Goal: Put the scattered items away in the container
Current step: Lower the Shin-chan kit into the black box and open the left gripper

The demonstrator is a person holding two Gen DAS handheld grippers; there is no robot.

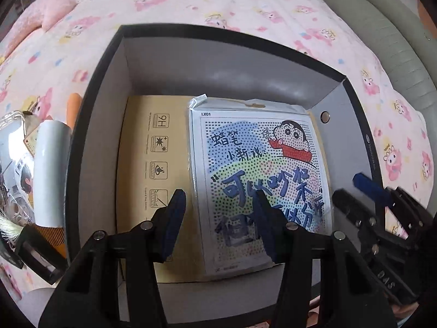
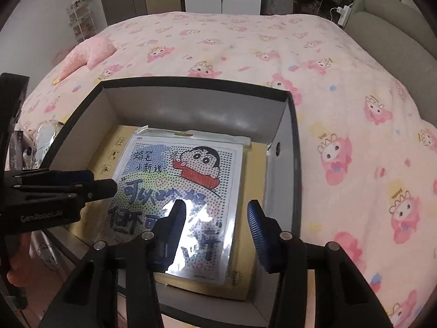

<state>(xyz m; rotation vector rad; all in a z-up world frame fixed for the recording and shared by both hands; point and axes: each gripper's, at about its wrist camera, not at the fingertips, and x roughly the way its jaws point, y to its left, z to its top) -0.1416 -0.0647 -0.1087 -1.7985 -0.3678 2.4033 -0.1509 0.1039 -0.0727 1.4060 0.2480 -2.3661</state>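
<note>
You are holding both tools over the black-rimmed cardboard box with pale grey inner walls [image 1: 103,125], which is sitting on the bed under the pink cartoon-print quilt [image 1: 218,2].

Your left tool [image 1: 221,205] is hanging above the box floor with its two blue-padded fingers [image 1: 174,218] spread apart and nothing between them. Your right tool [image 2: 215,218] is hovering over the near right part of the box, its fingers likewise standing apart and gripping nothing; in the left wrist view it is showing at the lower right [image 1: 363,191], close to the box's right wall.

Inside the box, the flat tan cardboard package printed with "9H" and small black icons [image 1: 153,164] is lying on the floor toward the left side. The clear-sleeved dotted picture sheet showing a cartoon boy in a red scarf and large Chinese lettering [image 1: 259,169] is lying flat, overlapping the right part of that tan package, and glare is washing out its near end in the right wrist view [image 2: 191,180].

Outside the box, just beyond its left wall, several items are lying on the quilt: a white cylindrical bottle [image 1: 50,175], an orange rounded object [image 1: 74,108] behind it, a clear plastic pack [image 1: 12,136] at the frame edge, and a dark rectangular item [image 1: 41,251] near the bottom left corner. A fluffy pink cushion [image 2: 87,54] is resting on the far left of the bed.
</note>
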